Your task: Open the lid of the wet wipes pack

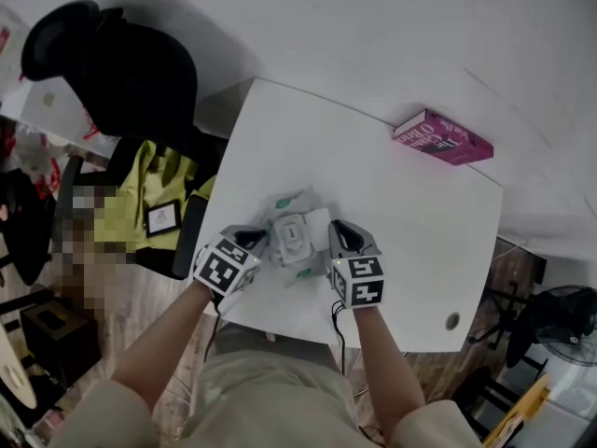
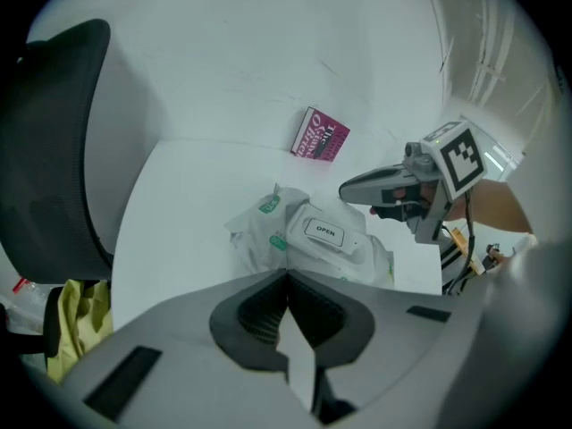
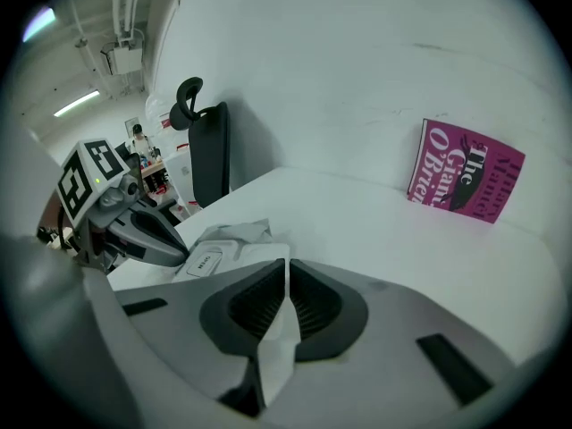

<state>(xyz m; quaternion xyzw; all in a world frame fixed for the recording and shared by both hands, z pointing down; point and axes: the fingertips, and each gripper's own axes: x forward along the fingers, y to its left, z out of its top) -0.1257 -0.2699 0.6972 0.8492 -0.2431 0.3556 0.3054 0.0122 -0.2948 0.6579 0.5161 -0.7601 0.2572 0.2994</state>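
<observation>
The wet wipes pack (image 1: 292, 234) is a crumpled white wrapper with green marks, lying near the front of the white table (image 1: 401, 213). Its white flip lid (image 2: 326, 232) carries an "OPEN" label and lies flat and closed; the right gripper view also catches this lid (image 3: 206, 260). My left gripper (image 1: 260, 242) is at the pack's left edge, and its jaws (image 2: 286, 277) are shut with a strip of white wrapper pinched between them. On the pack's right edge, my right gripper (image 1: 336, 232) is likewise shut (image 3: 286, 264) on a fold of wrapper.
A magenta book (image 1: 443, 138) lies at the table's far right corner. A black office chair (image 1: 112, 63) and a yellow-green garment (image 1: 149, 189) stand left of the table. A cable hole (image 1: 452, 321) marks the table's near right, and a fan (image 1: 560, 320) stands on the floor beyond.
</observation>
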